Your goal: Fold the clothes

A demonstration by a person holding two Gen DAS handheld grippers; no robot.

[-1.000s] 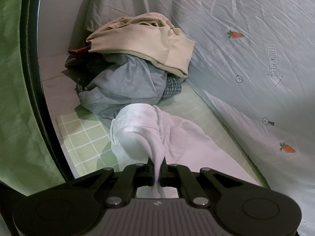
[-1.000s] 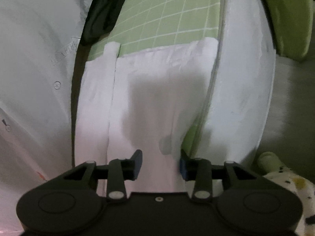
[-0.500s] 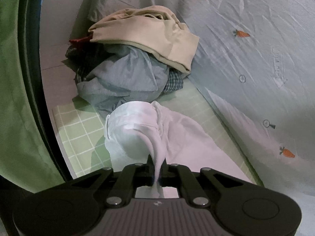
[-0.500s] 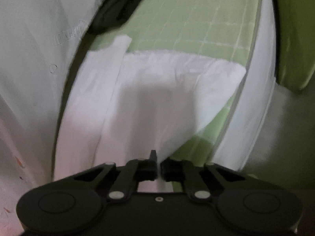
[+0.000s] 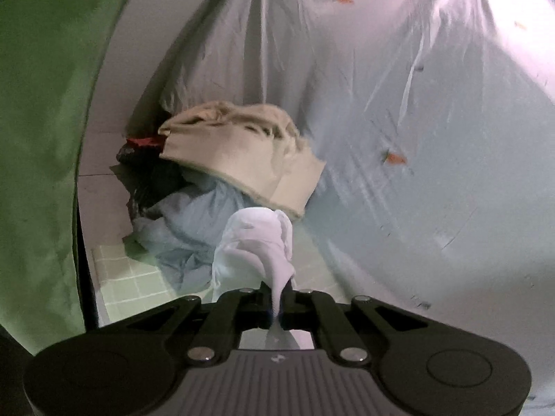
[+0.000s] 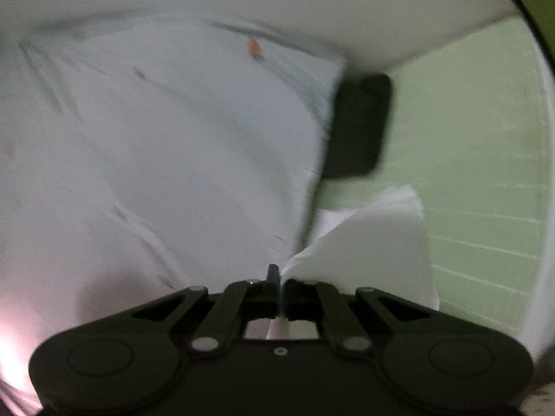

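White garment soft matt cloth; tongs matt black plastic; sheet smooth cloth.

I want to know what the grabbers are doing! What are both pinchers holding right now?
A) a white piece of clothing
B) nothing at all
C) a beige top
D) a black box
A: the left gripper and right gripper are each shut on the white garment.
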